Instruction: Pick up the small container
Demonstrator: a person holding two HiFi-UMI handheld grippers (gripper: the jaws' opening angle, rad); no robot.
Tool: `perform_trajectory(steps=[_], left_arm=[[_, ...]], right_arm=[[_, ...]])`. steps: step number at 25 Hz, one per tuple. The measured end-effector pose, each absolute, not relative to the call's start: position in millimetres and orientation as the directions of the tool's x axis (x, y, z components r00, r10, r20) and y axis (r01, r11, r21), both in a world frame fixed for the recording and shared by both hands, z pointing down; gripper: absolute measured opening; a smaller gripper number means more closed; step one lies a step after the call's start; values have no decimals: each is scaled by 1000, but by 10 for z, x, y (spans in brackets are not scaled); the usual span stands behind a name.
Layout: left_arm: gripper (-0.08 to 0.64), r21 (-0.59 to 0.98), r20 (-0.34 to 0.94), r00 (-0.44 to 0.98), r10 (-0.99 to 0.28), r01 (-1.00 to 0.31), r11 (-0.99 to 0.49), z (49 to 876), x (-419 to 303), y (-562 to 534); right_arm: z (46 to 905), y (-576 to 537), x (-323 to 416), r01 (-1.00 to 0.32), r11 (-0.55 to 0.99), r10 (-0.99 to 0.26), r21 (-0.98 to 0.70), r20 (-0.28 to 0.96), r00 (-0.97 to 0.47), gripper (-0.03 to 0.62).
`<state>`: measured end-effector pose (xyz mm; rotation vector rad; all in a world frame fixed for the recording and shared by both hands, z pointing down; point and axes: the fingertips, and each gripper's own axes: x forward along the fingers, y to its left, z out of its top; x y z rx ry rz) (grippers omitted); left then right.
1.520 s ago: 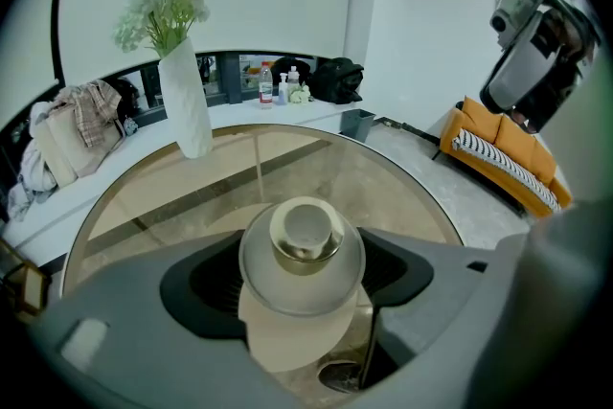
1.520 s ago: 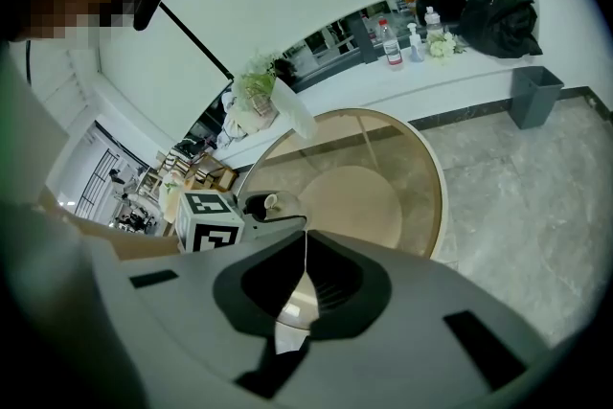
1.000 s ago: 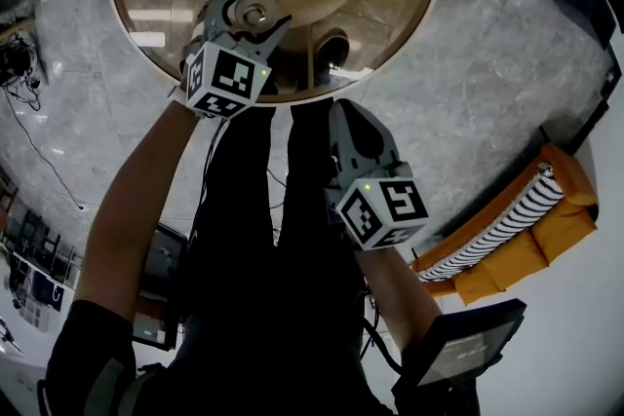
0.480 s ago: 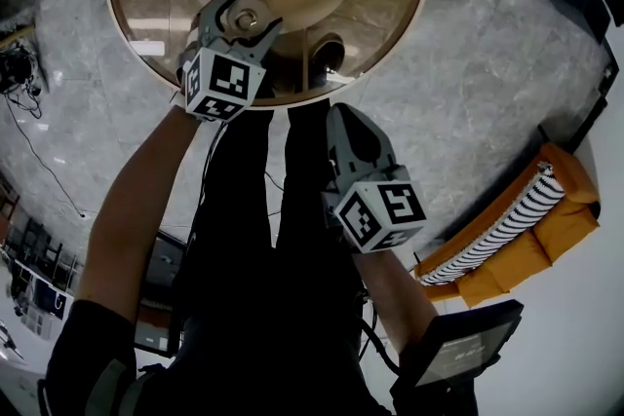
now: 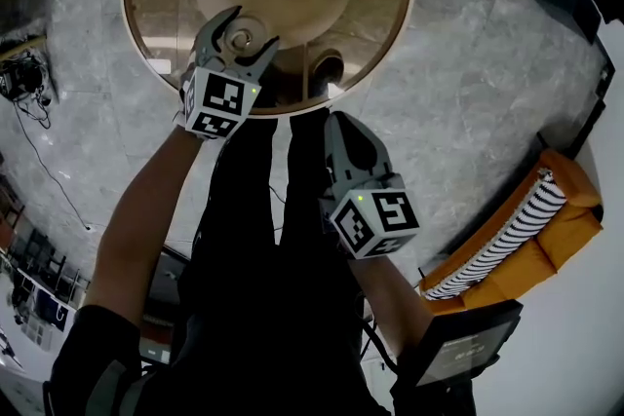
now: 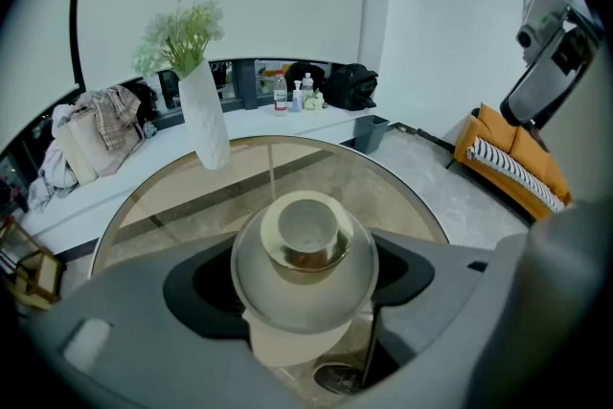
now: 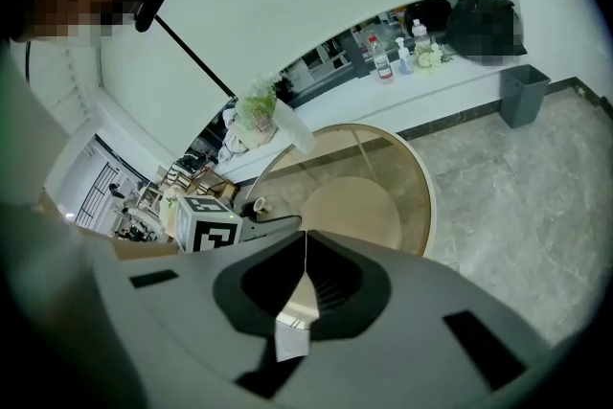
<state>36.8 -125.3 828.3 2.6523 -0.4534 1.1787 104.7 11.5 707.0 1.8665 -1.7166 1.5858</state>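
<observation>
On the round glass table (image 5: 382,5), the small container (image 6: 305,256) sat inside your left gripper (image 5: 253,26).
Its jaws stood apart around it; your right gripper (image 7: 305,239) had its jaws pressed together.

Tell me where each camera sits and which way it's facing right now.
Head view: on the person's head, looking steeply down at the round glass table, both forearms, dark-clad legs, left claw and right claw.
Left gripper view: on the left claw, facing across the table to a vase; its jaws straddle the small container.
Right gripper view: on the right claw, jaws shut, facing the table.
Shared: all show the table; both gripper views show the vase.
</observation>
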Motion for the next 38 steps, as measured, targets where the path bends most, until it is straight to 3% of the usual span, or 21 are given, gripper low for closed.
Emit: perform_trajectory(steps=[27,38], left_arm=[[331,146,673,682,-285,-500,-854,6241,8,-1259],[332,158,630,700,-336,-539,-827,5449,-71,-1221]], right_arm=[[5689,-284,1057,-826,-225,-751,-516,632,-190,6],[5179,-336,934,-865,-98,-766,-492,592,-250,6]])
